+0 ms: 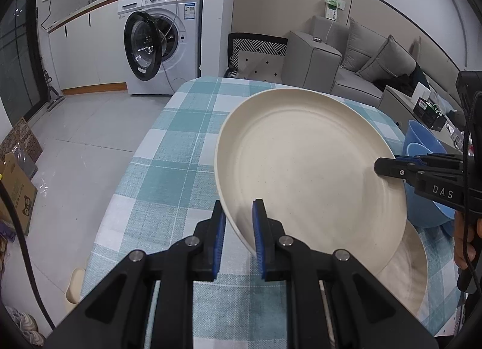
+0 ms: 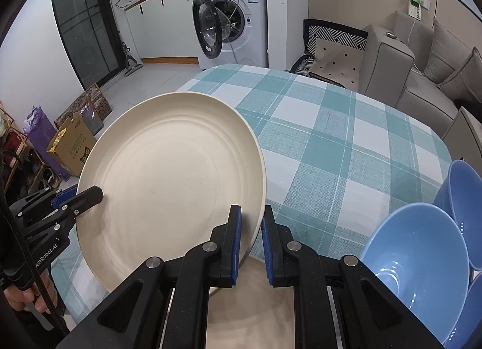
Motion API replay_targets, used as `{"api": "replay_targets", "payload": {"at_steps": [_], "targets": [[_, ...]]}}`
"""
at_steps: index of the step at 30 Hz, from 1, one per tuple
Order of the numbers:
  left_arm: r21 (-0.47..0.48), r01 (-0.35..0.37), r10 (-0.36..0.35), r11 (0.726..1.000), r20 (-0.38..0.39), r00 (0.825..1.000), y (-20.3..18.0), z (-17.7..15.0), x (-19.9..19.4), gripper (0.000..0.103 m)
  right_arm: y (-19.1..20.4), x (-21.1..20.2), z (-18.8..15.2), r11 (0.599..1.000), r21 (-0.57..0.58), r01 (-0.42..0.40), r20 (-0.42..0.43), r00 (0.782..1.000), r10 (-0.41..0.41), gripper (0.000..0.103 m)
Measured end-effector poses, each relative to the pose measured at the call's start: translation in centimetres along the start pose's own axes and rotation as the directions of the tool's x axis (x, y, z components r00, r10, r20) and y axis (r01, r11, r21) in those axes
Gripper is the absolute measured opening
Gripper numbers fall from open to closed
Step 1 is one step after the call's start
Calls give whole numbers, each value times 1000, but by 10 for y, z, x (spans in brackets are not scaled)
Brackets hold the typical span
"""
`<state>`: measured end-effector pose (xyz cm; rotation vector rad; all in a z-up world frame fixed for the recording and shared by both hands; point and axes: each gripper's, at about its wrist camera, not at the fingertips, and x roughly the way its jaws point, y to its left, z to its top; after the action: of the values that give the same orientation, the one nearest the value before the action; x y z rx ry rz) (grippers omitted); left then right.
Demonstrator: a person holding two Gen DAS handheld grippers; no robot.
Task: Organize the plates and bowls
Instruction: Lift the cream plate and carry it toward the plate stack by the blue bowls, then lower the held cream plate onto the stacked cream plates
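A cream plate (image 1: 310, 168) (image 2: 171, 174) hangs tilted above the checked tablecloth (image 1: 180, 153) (image 2: 331, 138), held at two sides of its rim. My left gripper (image 1: 239, 210) (image 2: 90, 195) is shut on the plate's near-left rim. My right gripper (image 2: 251, 216) (image 1: 380, 167) is shut on the opposite rim. A second cream plate (image 1: 412, 273) (image 2: 250, 303) lies flat on the table right under the raised one. Three blue bowls (image 2: 421, 246) (image 1: 421, 141) stand close together at the table's right side.
A washing machine (image 1: 162, 41) (image 2: 232, 14) with its door open stands beyond the table's far edge. A grey sofa (image 1: 346, 56) (image 2: 421, 71) runs along the right. A cardboard box (image 2: 72, 144) and bags sit on the floor at the left.
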<state>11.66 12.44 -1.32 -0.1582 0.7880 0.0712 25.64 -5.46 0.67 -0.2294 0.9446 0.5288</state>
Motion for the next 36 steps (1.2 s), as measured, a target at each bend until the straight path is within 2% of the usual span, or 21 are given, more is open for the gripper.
{"api": "replay_targets", "payload": {"at_steps": [21, 36], "targets": [[84, 30, -31, 996, 11, 999, -41, -11, -17, 16, -29, -35, -34, 998, 64, 18, 29, 999, -20, 14], [112, 51, -49, 992, -23, 999, -56, -36, -24, 17, -33, -52, -69, 996, 91, 25, 22, 999, -27, 14]]}}
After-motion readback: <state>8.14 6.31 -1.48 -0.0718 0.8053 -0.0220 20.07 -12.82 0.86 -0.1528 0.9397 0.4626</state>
